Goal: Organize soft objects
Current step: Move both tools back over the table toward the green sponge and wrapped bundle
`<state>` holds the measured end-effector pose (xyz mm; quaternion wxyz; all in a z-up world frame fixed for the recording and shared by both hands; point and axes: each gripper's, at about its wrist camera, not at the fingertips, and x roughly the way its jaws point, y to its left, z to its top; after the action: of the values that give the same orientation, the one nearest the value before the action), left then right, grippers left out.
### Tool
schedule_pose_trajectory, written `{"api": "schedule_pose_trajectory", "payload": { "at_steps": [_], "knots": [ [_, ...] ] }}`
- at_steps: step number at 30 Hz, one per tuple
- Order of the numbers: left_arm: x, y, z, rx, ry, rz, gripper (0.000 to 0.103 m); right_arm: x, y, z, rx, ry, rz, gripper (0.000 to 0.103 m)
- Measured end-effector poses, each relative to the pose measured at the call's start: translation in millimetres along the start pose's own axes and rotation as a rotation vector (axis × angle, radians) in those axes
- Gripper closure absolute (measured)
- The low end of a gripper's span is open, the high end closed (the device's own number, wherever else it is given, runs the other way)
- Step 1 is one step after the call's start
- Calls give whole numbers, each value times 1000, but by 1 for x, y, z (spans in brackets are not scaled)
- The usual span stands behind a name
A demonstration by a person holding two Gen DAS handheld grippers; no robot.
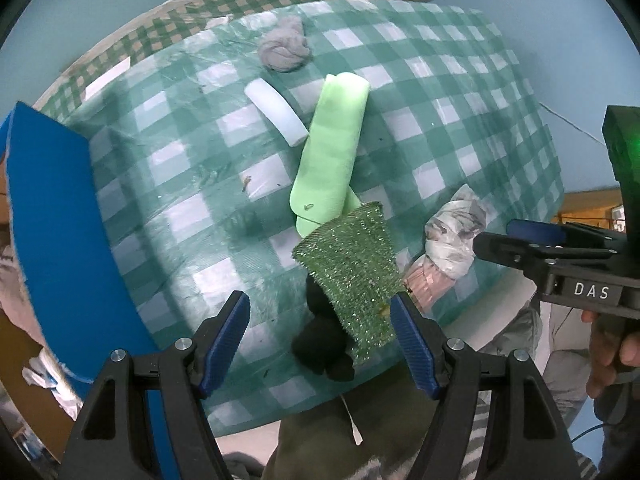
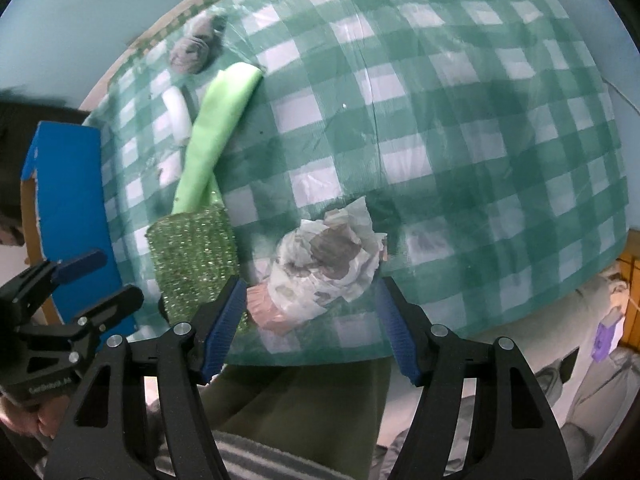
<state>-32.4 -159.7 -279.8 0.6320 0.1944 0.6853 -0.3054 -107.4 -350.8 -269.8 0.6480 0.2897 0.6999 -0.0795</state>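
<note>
Both grippers gape, holding nothing | glittery mesh scrubber (image 1: 348, 276) | crumpled paper wad (image 2: 332, 264) | checked tablecloth (image 1: 460, 92)

left wrist: looks steeply down, near the table (image 1: 460, 92)
right wrist: same, slightly rightward
shared: glittery green pad (image 1: 348, 268) (image 2: 192, 256), checked cloth

We find the right half of the checked tablecloth (image 2: 480, 128) bare and passable. A blue box (image 1: 60, 240) walls the left edge. The green foam strip (image 1: 332, 148), glitter sponge (image 1: 352, 272) and crumpled wrapper (image 2: 332, 264) crowd the near middle.
</note>
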Motion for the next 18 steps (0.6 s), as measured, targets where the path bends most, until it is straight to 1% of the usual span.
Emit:
{"api": "schedule_pose_trajectory", "payload": {
  "at_steps": [4, 10, 15, 18],
  "knots": [
    [10, -2, 4, 1, 19, 12, 29, 9, -3, 3, 27, 14, -9, 35],
    [21, -2, 6, -27, 43, -2, 29, 22, -6, 3, 36, 35, -36, 35],
    [25, -7, 4, -12, 54, 13, 29, 35, 2, 0, 9, 59, -63, 35],
    [25, -7, 2, -15, 55, 18, 29, 43, 11, -1, -27, 56, -93, 35]
  ]
}}
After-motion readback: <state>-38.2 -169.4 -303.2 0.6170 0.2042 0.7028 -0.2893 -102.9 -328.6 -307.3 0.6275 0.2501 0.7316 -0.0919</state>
